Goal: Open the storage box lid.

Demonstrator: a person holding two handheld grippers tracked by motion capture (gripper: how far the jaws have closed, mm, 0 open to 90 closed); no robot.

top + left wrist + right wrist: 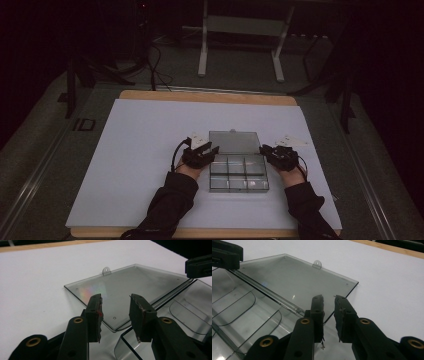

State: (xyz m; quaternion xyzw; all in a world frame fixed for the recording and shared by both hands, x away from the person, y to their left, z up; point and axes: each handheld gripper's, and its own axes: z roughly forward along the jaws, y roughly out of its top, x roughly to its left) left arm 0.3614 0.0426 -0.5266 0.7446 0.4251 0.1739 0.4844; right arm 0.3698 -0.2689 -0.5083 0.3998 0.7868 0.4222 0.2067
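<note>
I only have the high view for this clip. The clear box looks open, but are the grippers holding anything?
Observer: No. The left gripper has its jaws apart over the lid, with nothing between them.
Operator: And the right one?
Observer: The right gripper shows a narrower gap, also with nothing in it, above the lid's corner.
Operator: Anything inside the box?
Observer: The compartments that show look bare.
</note>
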